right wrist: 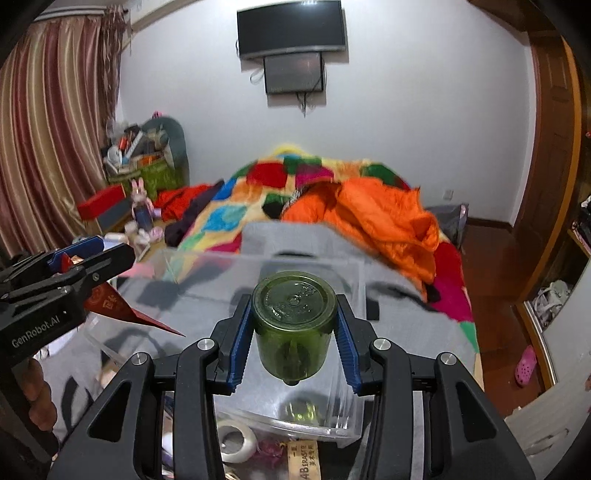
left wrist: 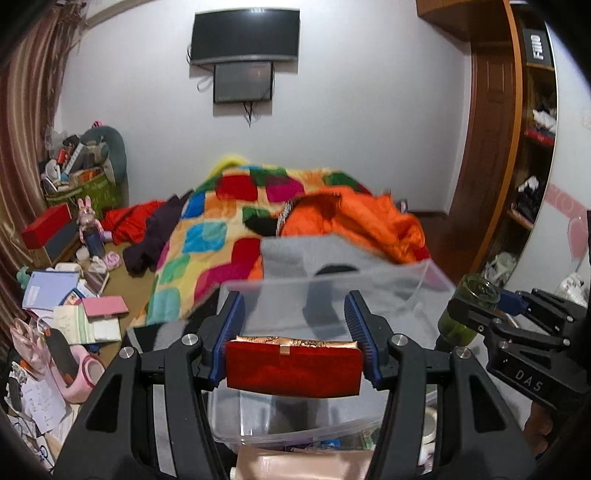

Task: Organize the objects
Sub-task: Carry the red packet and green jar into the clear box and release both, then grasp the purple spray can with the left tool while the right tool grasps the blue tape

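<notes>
While above clear bin (left wrist: 332, 295), red packet (left wrist: 293, 369), green jar (right wrist: 293, 325).

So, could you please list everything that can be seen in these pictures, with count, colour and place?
red packet: one, red with gold top edge, clamped in left gripper
jar: one, green translucent, clamped in right gripper
plastic box: one, clear, under both grippers
blanket: one, multicoloured patches, on bed
jacket: one, orange, on blanket
screens: two, black, on wall
curtain: one, striped red-brown, far left
rabbit toy: one, pink, beside bed
tape roll: one, white, near edge
left gripper: black, blue pads
right gripper: black, blue pads
</notes>
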Demonstrator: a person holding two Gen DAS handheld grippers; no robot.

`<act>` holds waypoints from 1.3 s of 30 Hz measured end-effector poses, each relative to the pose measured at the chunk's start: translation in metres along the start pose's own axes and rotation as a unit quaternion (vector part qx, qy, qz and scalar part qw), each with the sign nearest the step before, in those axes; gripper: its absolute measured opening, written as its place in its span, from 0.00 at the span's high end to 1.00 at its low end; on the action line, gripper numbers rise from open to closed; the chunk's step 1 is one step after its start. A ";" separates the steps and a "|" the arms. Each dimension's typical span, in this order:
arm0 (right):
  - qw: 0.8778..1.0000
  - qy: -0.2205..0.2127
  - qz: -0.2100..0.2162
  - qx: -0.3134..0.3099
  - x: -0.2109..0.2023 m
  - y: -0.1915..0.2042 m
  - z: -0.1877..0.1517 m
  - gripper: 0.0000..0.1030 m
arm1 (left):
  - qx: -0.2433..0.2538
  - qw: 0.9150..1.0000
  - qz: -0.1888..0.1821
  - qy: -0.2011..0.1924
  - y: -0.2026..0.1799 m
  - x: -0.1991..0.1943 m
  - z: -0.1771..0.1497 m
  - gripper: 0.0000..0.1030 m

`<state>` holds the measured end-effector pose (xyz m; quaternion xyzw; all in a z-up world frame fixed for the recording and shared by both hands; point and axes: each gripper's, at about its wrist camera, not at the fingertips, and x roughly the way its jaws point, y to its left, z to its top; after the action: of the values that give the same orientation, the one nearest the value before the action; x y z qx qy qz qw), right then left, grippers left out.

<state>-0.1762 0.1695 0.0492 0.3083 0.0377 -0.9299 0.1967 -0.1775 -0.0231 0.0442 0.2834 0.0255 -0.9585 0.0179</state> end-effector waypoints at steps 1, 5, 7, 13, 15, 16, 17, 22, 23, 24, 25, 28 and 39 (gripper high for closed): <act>1.000 0.008 0.001 0.001 0.004 -0.001 -0.002 0.63 | 0.000 1.000 -0.002 0.012 0.000 0.007 -0.002 0.46; 0.999 0.038 0.009 0.008 0.020 -0.003 -0.002 0.63 | 0.001 0.999 -0.004 0.039 -0.003 0.023 -0.007 0.46; 0.999 0.044 0.008 0.005 0.023 -0.001 -0.002 0.63 | 0.005 0.999 -0.003 0.046 -0.005 0.028 -0.008 0.46; 0.998 0.057 0.005 -0.004 0.031 0.002 -0.002 0.62 | 0.008 0.997 -0.006 0.072 -0.006 0.037 -0.015 0.46; 0.998 0.059 0.004 -0.007 0.032 0.003 -0.002 0.62 | 0.014 0.997 -0.009 0.079 -0.006 0.039 -0.019 0.46; 0.998 0.062 0.005 -0.008 0.033 0.003 -0.002 0.62 | 0.017 0.996 -0.010 0.082 -0.007 0.039 -0.020 0.46; 0.998 0.066 0.005 -0.009 0.034 0.003 -0.003 0.62 | 0.020 0.996 -0.010 0.086 -0.007 0.039 -0.022 0.46; 0.996 0.088 0.007 -0.001 0.038 0.000 -0.007 0.47 | 0.026 0.996 -0.013 0.090 -0.004 0.029 -0.030 0.43; 0.996 0.084 0.007 0.001 0.036 -0.001 -0.007 0.44 | 0.026 0.996 -0.015 0.087 -0.003 0.024 -0.031 0.38; 0.997 0.081 0.008 0.002 0.033 -0.002 -0.007 0.40 | 0.026 0.996 -0.015 0.083 -0.002 0.019 -0.032 0.36; 0.997 0.077 0.007 0.003 0.029 -0.003 -0.007 0.36 | 0.026 0.996 -0.015 0.080 -0.001 0.015 -0.032 0.34; 0.998 0.056 -0.001 -0.001 0.012 -0.003 -0.006 0.29 | 0.033 0.997 -0.014 0.068 0.001 -0.001 -0.033 0.31; 0.999 0.033 0.014 -0.005 -0.037 -0.004 -0.020 0.26 | 0.047 0.997 -0.016 0.067 0.007 -0.039 -0.052 0.14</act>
<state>-0.1398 0.1898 0.0543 0.3380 0.0447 -0.9164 0.2096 -0.1163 -0.0263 0.0218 0.3466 -0.0143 -0.9378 -0.0126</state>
